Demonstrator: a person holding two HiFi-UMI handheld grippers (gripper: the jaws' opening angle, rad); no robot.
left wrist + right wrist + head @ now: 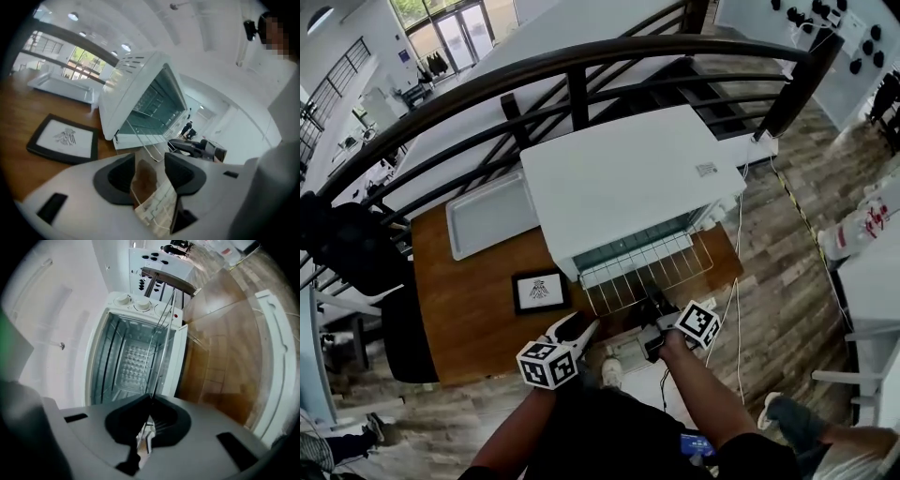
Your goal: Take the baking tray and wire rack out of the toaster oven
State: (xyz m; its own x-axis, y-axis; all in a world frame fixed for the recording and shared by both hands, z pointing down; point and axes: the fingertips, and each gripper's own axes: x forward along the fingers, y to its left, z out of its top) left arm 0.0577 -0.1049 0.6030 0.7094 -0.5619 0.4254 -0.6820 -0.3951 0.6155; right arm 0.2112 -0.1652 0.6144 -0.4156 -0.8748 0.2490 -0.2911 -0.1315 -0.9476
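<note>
Wooden counter point(469, 319) bears the baking tray point(487, 214) at left. Left claw point(581, 326) is spread and empty. Wire rack point(649, 275) juts from the toaster oven point(619, 178). Right claw point(652, 317) pinches its front wire and should pull level and straight.

Head view looks steeply down on the toaster oven point(623, 178) — both gripper views face it from close.

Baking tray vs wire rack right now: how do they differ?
The baking tray lies on the table beside the toaster oven, fully out; the wire rack juts from the oven's front, only partly out. Nothing touches the tray; the shut right gripper pinches the rack's front wire. The tray is solid, the rack an open grid. Both are rectangular.
</note>
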